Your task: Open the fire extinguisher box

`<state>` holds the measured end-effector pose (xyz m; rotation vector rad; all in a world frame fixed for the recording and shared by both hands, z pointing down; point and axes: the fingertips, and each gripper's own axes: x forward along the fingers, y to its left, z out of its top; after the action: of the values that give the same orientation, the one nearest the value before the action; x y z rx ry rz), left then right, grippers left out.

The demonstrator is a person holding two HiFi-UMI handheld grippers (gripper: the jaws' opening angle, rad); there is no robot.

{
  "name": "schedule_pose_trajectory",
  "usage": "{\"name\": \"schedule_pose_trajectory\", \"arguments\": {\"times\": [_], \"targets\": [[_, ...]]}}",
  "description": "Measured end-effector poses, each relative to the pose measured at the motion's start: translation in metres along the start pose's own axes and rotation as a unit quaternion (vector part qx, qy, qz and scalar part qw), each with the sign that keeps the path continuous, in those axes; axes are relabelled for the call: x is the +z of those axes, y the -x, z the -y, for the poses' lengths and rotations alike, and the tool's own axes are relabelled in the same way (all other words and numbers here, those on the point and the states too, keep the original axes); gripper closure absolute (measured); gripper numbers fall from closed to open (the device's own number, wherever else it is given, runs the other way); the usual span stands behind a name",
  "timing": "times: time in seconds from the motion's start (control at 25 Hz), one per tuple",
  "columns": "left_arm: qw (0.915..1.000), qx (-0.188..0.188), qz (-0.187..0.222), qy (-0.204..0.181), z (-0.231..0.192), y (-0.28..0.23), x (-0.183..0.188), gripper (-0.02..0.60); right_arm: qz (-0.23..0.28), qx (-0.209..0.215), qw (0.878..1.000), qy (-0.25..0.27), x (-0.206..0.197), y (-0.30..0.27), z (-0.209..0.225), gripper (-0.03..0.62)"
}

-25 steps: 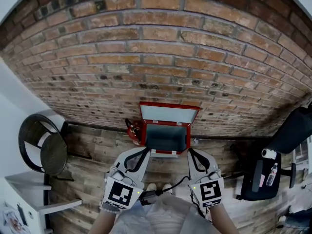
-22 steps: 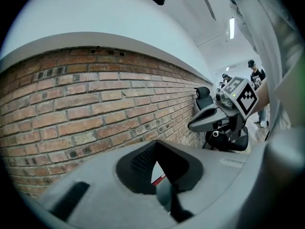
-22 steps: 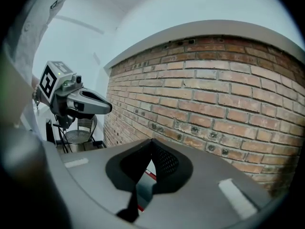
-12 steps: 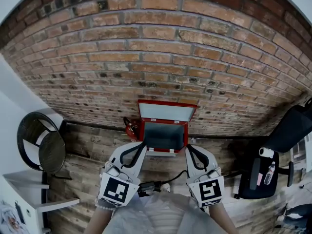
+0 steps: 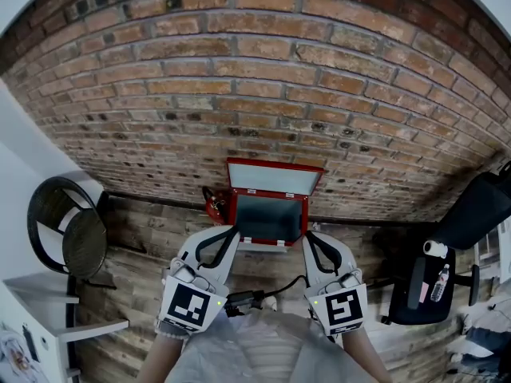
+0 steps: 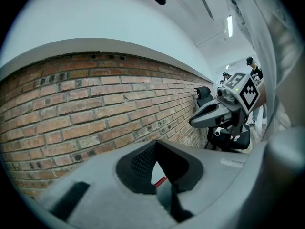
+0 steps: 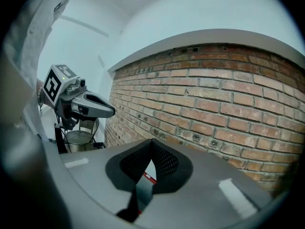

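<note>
I see the red fire extinguisher box (image 5: pixel 270 218) open, lid (image 5: pixel 275 179) upright; left gripper (image 5: pixel 230 234) and right gripper (image 5: pixel 308 238) fingers closed, empty.

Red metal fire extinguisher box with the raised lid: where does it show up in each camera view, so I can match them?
Head view: the red metal fire extinguisher box sits at the centre, lid up, at the foot of the brick wall.
Left gripper view: only a thin red strip shows below the meeting jaw tips, probably its edge.
Right gripper view: again a thin red strip, low centre.
Shared landmark: the brick wall.
</note>
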<state>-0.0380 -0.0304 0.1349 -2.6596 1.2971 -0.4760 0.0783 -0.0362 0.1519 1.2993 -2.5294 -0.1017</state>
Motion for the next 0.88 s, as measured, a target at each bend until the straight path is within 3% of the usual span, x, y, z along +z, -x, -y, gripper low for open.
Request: {"name": "schedule_pose_trajectory", "arguments": {"times": [0.88], "targets": [[1.0000,-0.005,-0.006,0.004,0.0040,0.0022,-0.0046,0.581,-0.009,0.004,1.000,-0.006,-0.0047,-0.0006,-0.0002,0.586]]}}
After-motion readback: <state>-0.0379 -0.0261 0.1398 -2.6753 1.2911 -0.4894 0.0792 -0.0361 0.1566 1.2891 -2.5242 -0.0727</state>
